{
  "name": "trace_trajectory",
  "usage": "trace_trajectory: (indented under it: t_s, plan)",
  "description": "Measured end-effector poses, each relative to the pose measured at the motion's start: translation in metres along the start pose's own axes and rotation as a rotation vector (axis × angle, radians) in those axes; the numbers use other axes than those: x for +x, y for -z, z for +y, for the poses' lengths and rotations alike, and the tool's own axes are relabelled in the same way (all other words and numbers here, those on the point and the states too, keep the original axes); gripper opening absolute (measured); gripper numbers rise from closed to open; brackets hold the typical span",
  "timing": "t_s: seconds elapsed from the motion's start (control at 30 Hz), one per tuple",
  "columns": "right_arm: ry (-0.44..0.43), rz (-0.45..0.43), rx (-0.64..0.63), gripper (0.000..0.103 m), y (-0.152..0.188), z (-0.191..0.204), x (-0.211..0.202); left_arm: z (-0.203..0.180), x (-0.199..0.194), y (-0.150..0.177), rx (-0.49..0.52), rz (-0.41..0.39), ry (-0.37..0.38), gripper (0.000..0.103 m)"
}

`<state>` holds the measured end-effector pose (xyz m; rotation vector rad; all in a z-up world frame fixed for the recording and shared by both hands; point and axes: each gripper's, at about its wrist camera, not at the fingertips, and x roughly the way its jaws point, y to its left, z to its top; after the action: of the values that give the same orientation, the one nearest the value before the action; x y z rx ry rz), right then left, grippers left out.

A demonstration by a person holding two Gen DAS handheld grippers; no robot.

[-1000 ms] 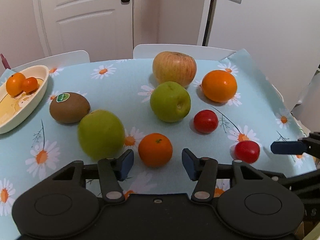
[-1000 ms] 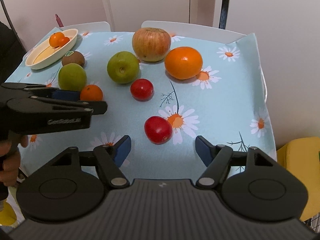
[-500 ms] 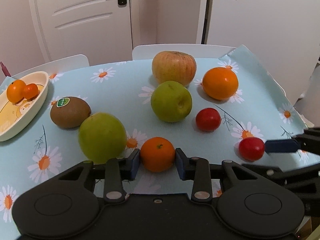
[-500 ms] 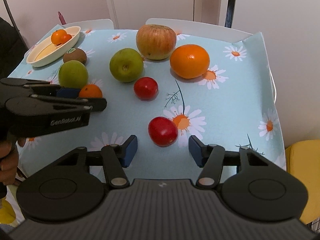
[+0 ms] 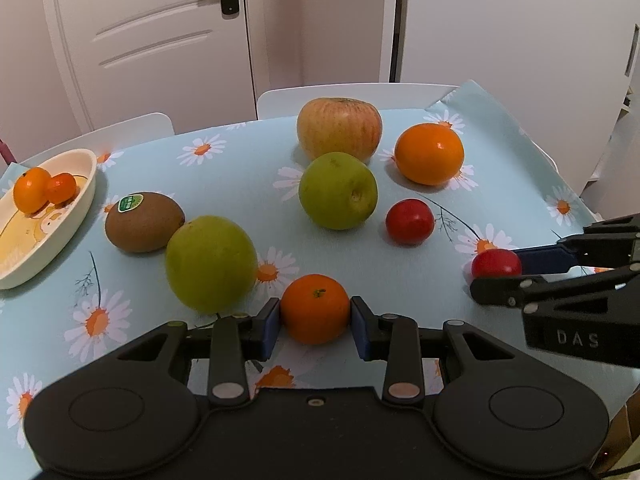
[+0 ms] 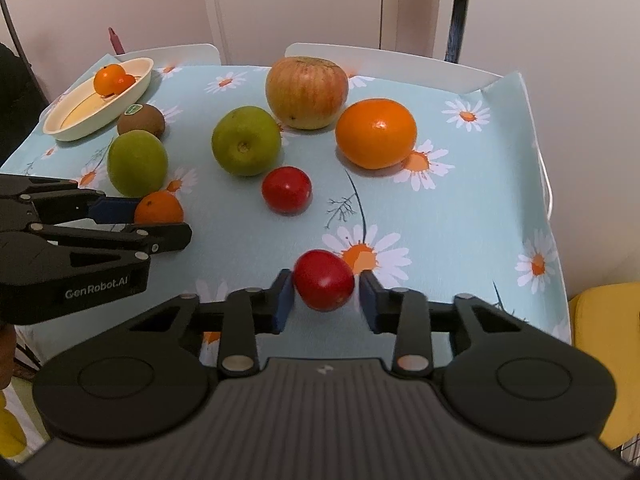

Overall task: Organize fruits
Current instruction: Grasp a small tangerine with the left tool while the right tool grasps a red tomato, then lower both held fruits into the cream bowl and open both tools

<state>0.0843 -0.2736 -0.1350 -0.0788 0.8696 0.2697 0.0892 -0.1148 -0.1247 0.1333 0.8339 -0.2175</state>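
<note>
My left gripper (image 5: 314, 322) is shut on a small orange mandarin (image 5: 315, 307) at the near side of the table; the mandarin also shows in the right wrist view (image 6: 159, 209). My right gripper (image 6: 324, 300) is closed around a red tomato (image 6: 324, 285), its pads at both sides of it; the tomato also shows in the left wrist view (image 5: 496, 263). A cream oval dish (image 5: 82, 208) at the far left holds two small mandarins (image 5: 42, 190).
On the daisy tablecloth lie a second red tomato (image 5: 409, 222), two green apples (image 5: 338, 196) (image 5: 211, 263), a kiwi (image 5: 144, 222), a large reddish apple (image 5: 339, 128) and a big orange (image 5: 429, 154). White chairs (image 5: 352, 94) stand behind the table. The table's right edge drops off near a yellow seat (image 6: 608, 356).
Both grippers moved forward and closed: the left one took hold of the small mandarin, the right one closed around the near tomato.
</note>
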Motion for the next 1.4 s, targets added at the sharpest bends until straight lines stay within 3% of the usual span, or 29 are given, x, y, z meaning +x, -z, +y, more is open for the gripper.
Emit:
trace_trajectory:
  t_s: [0.33, 0.77, 1.07, 1.4]
  plan:
    - [-0.02, -0.021, -0.002, 0.047, -0.011, 0.016, -0.017, 0.011, -0.025, -0.002, -0.018, -0.038, -0.023, 0.04]
    - [-0.066, -0.067, -0.036, 0.047, -0.045, 0.062, -0.046, 0.05, -0.087, -0.002, -0.075, -0.105, -0.069, 0.04]
    - [-0.136, -0.09, -0.055, 0.047, -0.082, 0.116, -0.05, 0.104, -0.123, -0.008, -0.12, -0.137, -0.113, 0.04]
    - [-0.183, -0.113, -0.068, 0.047, -0.132, 0.182, -0.036, 0.183, -0.131, -0.027, -0.135, -0.139, -0.159, 0.04]
